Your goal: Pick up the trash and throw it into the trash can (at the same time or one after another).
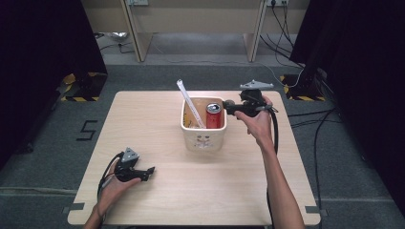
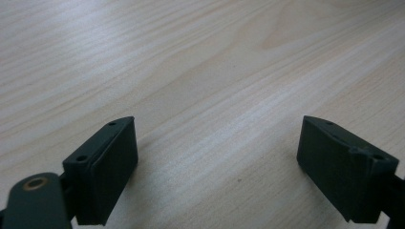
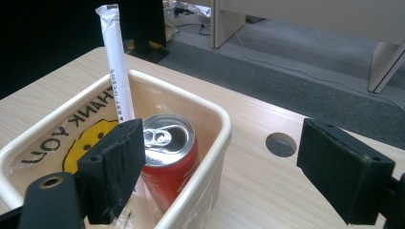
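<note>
Even overhead light falls on the pale table (image 1: 157, 119) while both sides of the high view sink into near-black, shadows under the tub (image 1: 203, 125) stay soft and short, faint sheen lies on the wood in the left gripper view, and all 3 pictures look soft and low-resolution.

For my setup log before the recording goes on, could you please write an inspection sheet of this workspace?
Surface: light wooden table, clean, with a round hole near the far edge.
Job's things: cream plastic tub at mid-table; inside it an upright red drink can, a leaning paper-wrapped white straw and a yellow smiley THANK YOU bag.
Clutter: nothing seen.
Grippers: left gripper low over bare wood at near left, jaws apart, empty; right gripper at the tub's right rim, jaws apart, empty.
Cables: one black cable trails from the right gripper; others lie on the floor at right.
Surroundings: grey carpet, black curtains, wooden desk legs behind.
</note>
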